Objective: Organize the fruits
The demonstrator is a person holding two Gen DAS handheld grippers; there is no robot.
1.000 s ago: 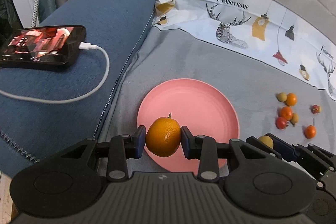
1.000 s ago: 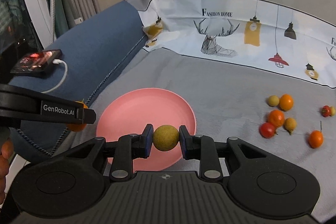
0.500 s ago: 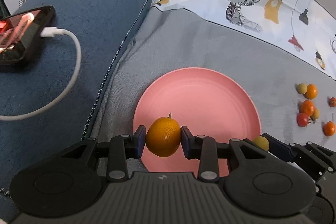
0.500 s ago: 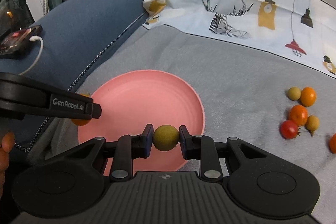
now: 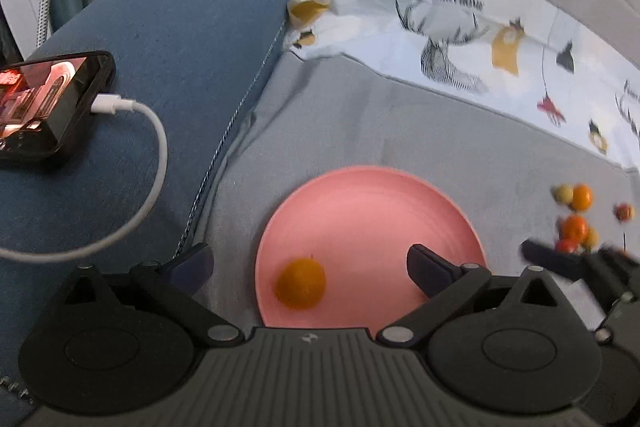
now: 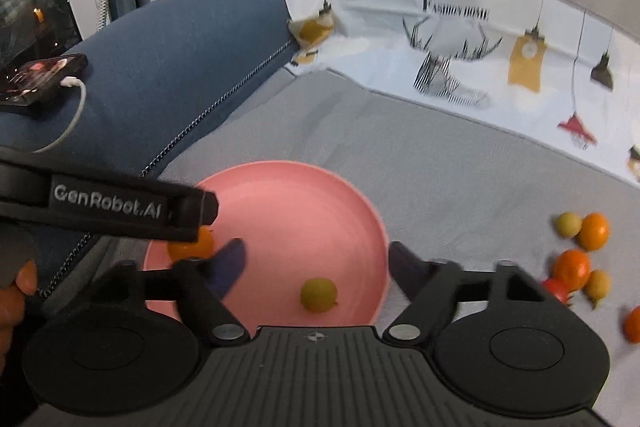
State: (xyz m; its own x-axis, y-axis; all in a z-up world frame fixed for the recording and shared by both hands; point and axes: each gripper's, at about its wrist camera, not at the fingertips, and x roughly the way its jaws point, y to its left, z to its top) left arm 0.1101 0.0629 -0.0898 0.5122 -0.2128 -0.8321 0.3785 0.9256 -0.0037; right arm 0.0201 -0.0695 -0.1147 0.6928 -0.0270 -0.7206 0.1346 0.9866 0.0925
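Two fruits (image 6: 319, 295) apparently on plate (image 6: 304, 195).

One pink plate (image 6: 352, 203), carrying two fruits: one orange (image 5: 301, 283) and one small green fruit (image 6: 319, 295). Seven more small fruits (image 6: 572, 265) loose on the grey cloth. One phone (image 5: 48, 103), one white cable (image 5: 154, 155), two grippers (image 5: 308, 265).

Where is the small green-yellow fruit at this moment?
In the right wrist view the green-yellow fruit lies on the pink plate, near its front edge, right of the orange fruit.
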